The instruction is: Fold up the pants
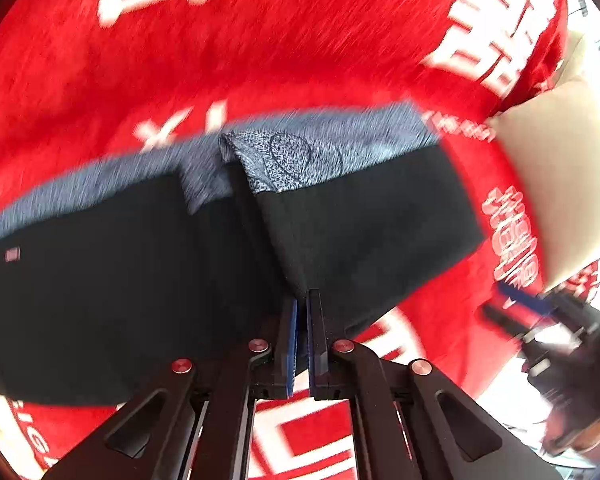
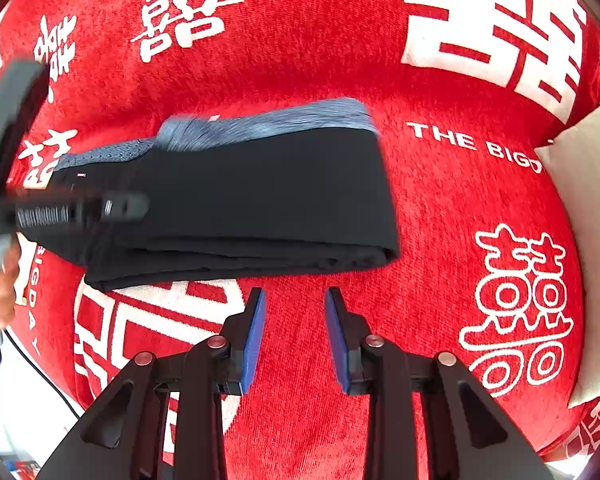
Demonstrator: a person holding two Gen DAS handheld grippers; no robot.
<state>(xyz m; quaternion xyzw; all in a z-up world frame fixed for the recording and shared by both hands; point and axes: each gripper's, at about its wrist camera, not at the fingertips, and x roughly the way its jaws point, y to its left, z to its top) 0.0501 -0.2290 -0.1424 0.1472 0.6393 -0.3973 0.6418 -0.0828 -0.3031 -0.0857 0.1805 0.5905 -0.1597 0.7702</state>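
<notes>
Now the left gripper (image 1: pixel 302 300) pinches the folded black pants with grey waistband (image 1: pixel 140 280); just behind them, the right gripper (image 2: pixel 295 296) gapes over the red white-lettered cloth (image 2: pixel 300 52).

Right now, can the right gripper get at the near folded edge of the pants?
Probably yes. The right gripper stands open just short of the pants, with only bare red cloth between. The left gripper is off at the far left end, not in the way.

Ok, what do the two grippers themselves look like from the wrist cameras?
Both match: the left gripper and right gripper have black angular linkage arms with slotted cutouts, round reddish-silver pivot pins, and flat black jaws lined with blue ribbed pads. No sleeve is visible in either view.
</notes>
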